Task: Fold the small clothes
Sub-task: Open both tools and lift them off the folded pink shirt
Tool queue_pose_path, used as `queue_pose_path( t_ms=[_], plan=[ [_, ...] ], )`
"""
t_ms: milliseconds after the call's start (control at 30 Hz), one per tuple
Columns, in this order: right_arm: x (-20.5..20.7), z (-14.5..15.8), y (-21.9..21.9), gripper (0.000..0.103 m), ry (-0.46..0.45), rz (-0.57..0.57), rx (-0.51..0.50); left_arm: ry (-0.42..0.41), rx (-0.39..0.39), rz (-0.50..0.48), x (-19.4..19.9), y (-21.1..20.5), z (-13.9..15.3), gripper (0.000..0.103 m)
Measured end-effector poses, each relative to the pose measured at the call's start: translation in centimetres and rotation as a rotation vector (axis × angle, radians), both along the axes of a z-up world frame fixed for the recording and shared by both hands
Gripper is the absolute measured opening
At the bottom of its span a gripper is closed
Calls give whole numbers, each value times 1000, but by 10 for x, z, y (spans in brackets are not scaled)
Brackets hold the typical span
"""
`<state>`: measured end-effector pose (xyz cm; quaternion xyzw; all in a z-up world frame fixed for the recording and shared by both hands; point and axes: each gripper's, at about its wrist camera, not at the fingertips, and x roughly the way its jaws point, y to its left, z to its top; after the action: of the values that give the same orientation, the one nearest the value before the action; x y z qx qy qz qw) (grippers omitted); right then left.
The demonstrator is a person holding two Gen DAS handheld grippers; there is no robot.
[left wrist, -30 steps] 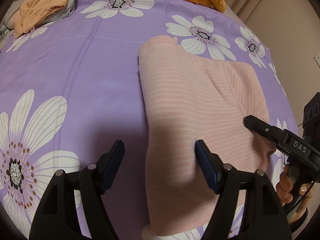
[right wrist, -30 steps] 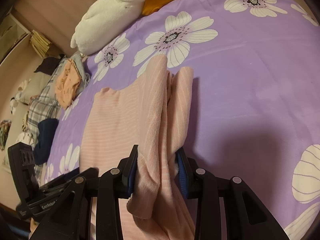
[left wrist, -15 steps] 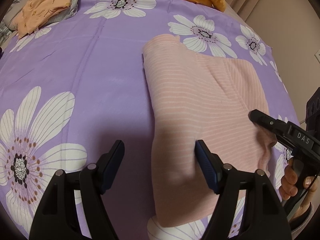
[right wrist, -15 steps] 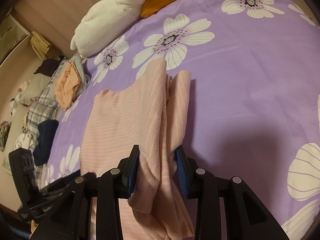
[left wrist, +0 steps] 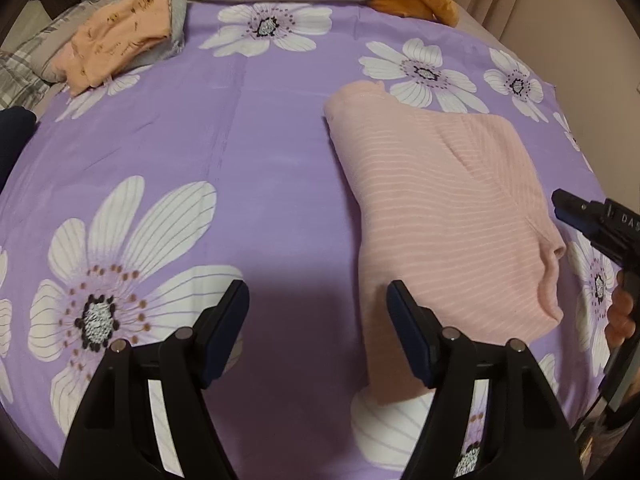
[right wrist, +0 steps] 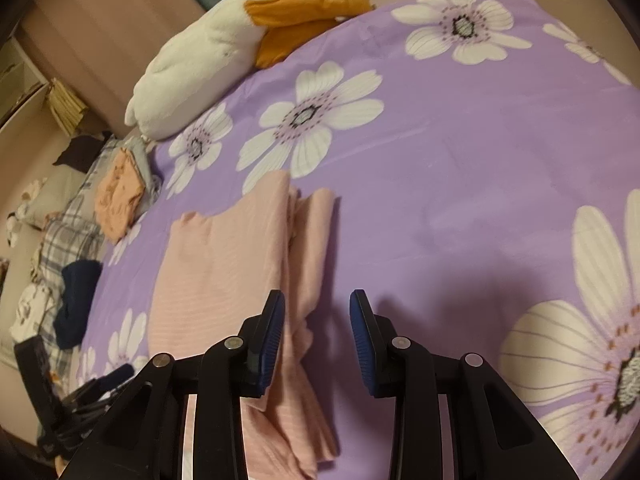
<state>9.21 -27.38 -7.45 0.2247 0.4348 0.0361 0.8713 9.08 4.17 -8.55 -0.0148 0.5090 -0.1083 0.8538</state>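
Note:
A pink striped garment [left wrist: 440, 220], folded lengthwise, lies flat on the purple flowered bedsheet [left wrist: 240, 140]. My left gripper [left wrist: 316, 292] hovers open over the sheet beside the garment's left edge, its right finger just over that edge and nothing between its jaws. In the right wrist view the garment [right wrist: 224, 280] lies below and to the left of my right gripper [right wrist: 316, 300]. That gripper stands open, its pads pressing on nothing, with the folded edge passing under its left finger. The right gripper's tip [left wrist: 560, 200] shows at the garment's right side.
Folded orange clothing [left wrist: 120, 40] sits at the far left of the bed. A white plush [right wrist: 192, 60] with orange parts [right wrist: 296, 16] lies along the back edge. Plaid and navy clothes [right wrist: 72, 280] are piled off the bed's left side. A hand [left wrist: 620, 312] holds the right gripper.
The pink cloth that stood between the right gripper's jaws is out of them and lies on the bed. Both grippers have drawn back and risen a little; the left has shifted leftward off the garment.

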Motion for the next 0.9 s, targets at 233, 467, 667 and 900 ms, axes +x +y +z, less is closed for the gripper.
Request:
queue_pose_path(
  t_ms=[233,467,667,900],
  plan=[
    [-5,15,15,33,-55,53,-32,-42,-21,-37,-16,-9,13,67],
    [4,18,44,33,-101,172,-35,-65,-35,-129,-21,-36,15,25],
    [22,-7,55,33,-17,178,-62,6,-16,-146,-14,-48,-12,25],
    [22,-13,51,32,15,160,-46,20,-11,-130,-14,-48,-19,28]
  ],
)
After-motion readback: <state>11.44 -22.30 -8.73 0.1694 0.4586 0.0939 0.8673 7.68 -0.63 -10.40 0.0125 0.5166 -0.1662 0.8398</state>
